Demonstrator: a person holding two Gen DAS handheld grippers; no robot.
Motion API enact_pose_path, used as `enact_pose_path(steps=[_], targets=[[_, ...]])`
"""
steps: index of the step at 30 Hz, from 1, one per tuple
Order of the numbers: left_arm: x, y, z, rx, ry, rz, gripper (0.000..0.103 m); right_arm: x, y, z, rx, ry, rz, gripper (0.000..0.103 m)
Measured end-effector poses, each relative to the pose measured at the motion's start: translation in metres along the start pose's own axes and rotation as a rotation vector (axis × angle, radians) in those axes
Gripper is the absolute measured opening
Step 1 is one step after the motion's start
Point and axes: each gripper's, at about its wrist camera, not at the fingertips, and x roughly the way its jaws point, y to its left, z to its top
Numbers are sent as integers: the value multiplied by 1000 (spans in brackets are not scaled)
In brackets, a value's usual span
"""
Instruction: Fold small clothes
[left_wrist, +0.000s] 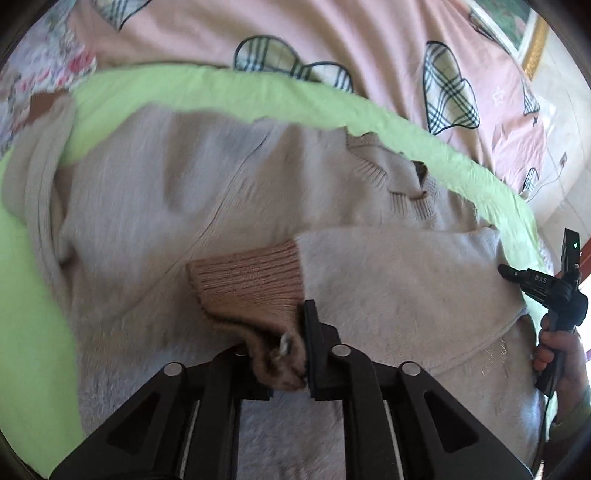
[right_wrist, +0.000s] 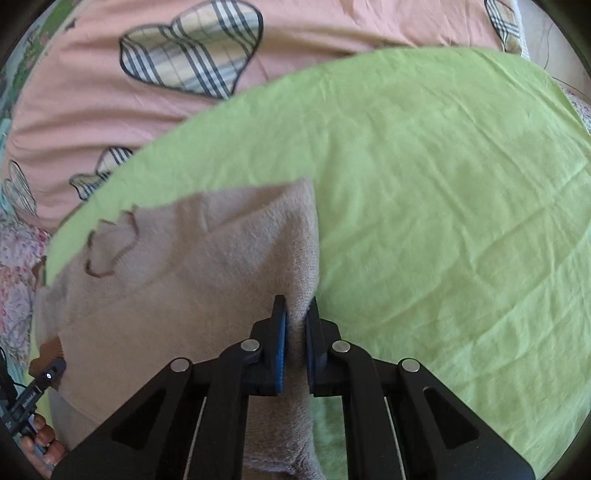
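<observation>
A beige sweater (left_wrist: 207, 192) lies spread on a green cloth (left_wrist: 33, 302), and this cloth covers a pink bedsheet (left_wrist: 369, 44) with checked heart shapes. In the left wrist view, the left hand-held gripper (left_wrist: 291, 354) is clamped on the brown ribbed cuff (left_wrist: 247, 284) of one sleeve, which is laid across the body of the sweater. The cuff is bunched between the two fingers. The collar (left_wrist: 402, 184) of the sweater is at the far right side, near the edge of the green cloth. In the right wrist view, the right hand-held gripper (right_wrist: 295, 339) is closed on the right edge of the sweater, with the knitted fabric pinched between its blue pads (right_wrist: 281, 343). To the right of this edge there is only the wrinkled green cloth.
</observation>
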Motion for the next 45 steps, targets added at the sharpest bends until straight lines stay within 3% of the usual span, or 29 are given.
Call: enact_pose_path(steps=[4,8,9,13,18,20,23,30,31,33,34,35,40,45], targets=[[-28,15,-9,0,-36,27,26,-31,5,-3,54,-57,5,19],[-56,40,-12,-46,-65,73,40,-58,33,-32,25,-65,172,48],[-62,48,-10,-61,-77,87,41,-61,41,-41,13,-56,200,51],[-76,80,10,-104,-110,150,59,-62,68,-80,-3,6,310,51],[-73,121,61,-148,-144,262,72,-59,92,-114,13,31,400,51],[-61,138,88,-158,-132,273,82,-55,98,-124,34,60,441,51],[-37,163,129,-161,-92,279,85,-50,107,-131,7,85,418,53],[23,226,196,-264,3,448,86,-44,111,-134,-14,113,413,54],[27,236,199,-300,9,448,83,-44,112,-134,-18,112,410,54],[26,245,201,-332,-23,428,54,-44,114,-133,-27,109,407,54],[23,244,201,-323,-31,418,25,-44,113,-133,-26,108,411,54],[19,241,200,-307,-42,389,2,-44,113,-132,-26,106,412,54],[-22,196,176,-188,-126,278,3,-48,114,-130,-18,70,410,54],[-71,108,133,-46,-219,98,3,-56,114,-130,-6,43,423,54]])
